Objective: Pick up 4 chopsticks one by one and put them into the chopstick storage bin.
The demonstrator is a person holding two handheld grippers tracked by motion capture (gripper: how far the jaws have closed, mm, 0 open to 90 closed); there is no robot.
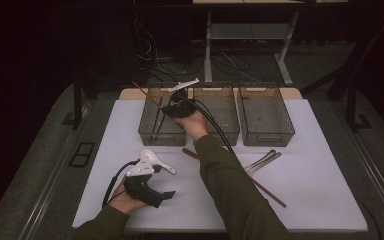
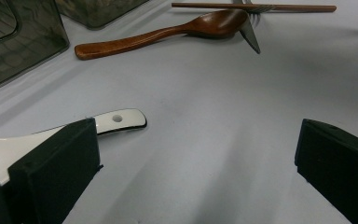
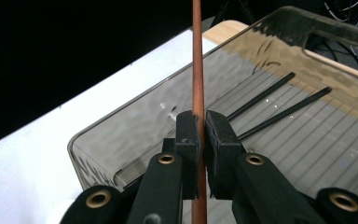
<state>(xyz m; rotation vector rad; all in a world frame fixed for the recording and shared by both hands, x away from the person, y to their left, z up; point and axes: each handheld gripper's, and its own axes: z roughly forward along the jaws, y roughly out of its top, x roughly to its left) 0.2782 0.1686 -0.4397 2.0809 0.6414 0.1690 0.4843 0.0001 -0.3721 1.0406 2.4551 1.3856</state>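
The right gripper (image 3: 201, 133) is pinching a brown wooden chopstick (image 3: 196, 56), its two black jaws pressed together on the stick, which runs straight up between them in the right gripper view. In the high view this gripper (image 1: 176, 107) hangs over the left smoked-plastic bin (image 1: 150, 131), the leftmost of three bins set side by side along the far edge of the white table mat (image 1: 310, 190); the chopstick (image 1: 147, 94) slants up and to the far left across that bin. Two black chopsticks (image 3: 279, 100) already lie on the ribbed floor of the bin.

The left gripper (image 2: 196, 154) rests low at the near left of the mat with its jaws spread wide apart and nothing between them. A white ceramic spoon (image 2: 119, 119) lies just beside its left jaw; in the high view the spoon (image 1: 157, 160) is just beyond the left gripper (image 1: 152, 192).

Farther right on the mat lie a wooden spoon (image 2: 168, 32), another brown chopstick (image 2: 254, 7) and metal cutlery (image 1: 262, 161), all near the bins.
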